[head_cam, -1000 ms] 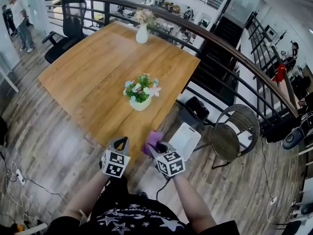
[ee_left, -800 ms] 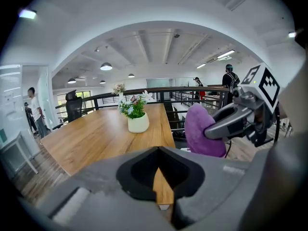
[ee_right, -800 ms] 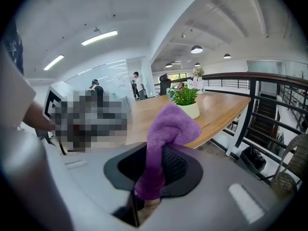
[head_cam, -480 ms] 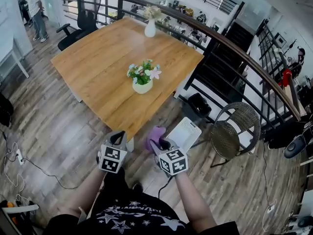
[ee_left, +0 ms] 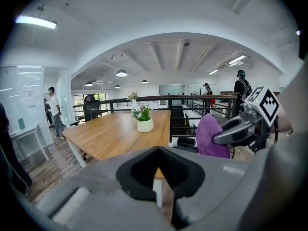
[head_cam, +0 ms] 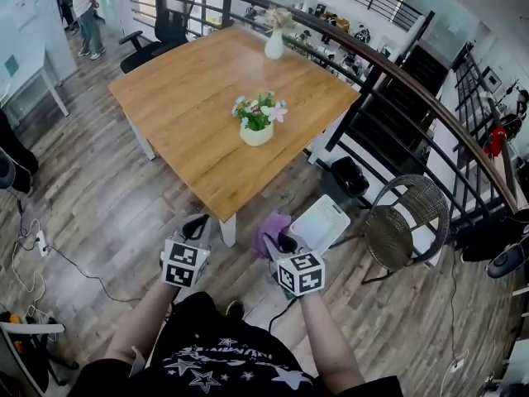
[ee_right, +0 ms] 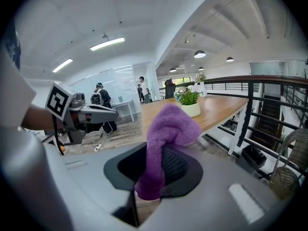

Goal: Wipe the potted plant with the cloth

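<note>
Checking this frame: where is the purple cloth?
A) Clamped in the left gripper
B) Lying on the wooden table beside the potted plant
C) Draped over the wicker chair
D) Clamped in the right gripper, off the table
D: the right gripper view shows the purple cloth pinched between the jaws of the right gripper. The head view shows it held short of the wooden table and the potted plant.

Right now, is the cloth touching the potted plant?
No: the purple cloth sits clamped in the right gripper, short of the table, well apart from the potted plant on it.
</note>
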A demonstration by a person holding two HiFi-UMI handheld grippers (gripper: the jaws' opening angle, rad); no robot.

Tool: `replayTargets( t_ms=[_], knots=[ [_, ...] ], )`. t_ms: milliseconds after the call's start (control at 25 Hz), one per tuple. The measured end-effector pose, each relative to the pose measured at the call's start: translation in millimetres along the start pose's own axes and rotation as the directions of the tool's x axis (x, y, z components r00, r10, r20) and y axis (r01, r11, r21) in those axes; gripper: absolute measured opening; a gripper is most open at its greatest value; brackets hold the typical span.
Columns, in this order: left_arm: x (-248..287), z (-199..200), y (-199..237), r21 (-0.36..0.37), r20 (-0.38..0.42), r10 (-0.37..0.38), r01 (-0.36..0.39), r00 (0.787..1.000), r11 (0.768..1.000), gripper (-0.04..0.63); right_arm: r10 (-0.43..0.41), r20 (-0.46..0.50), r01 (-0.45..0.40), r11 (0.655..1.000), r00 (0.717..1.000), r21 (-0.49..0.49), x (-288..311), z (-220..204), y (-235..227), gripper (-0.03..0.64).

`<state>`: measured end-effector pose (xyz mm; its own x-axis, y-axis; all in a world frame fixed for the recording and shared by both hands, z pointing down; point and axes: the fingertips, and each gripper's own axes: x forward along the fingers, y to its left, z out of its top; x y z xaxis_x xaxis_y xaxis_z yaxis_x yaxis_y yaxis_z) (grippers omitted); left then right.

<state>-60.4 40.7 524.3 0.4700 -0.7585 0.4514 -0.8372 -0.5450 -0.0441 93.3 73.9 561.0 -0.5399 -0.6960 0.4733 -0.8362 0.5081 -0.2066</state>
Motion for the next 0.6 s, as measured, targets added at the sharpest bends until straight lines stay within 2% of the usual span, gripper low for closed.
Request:
replayTargets(
  t_ms=[360,600],
  knots=[
    [-24,-6,-18,0.010,0.063,-0.074,0.074,0.995,0.997,0.002,-0.032,0.021,0.031,0.999,0.999,0.016,-11,-6,15,0.078],
    [-50,-28,-17,-0.005,0.062,-0.103,0.103,0.993,0.995,0.002,-0.043,0.005,0.042,0.999,0.999,0.033,-11,-18,44,0.078]
  ],
)
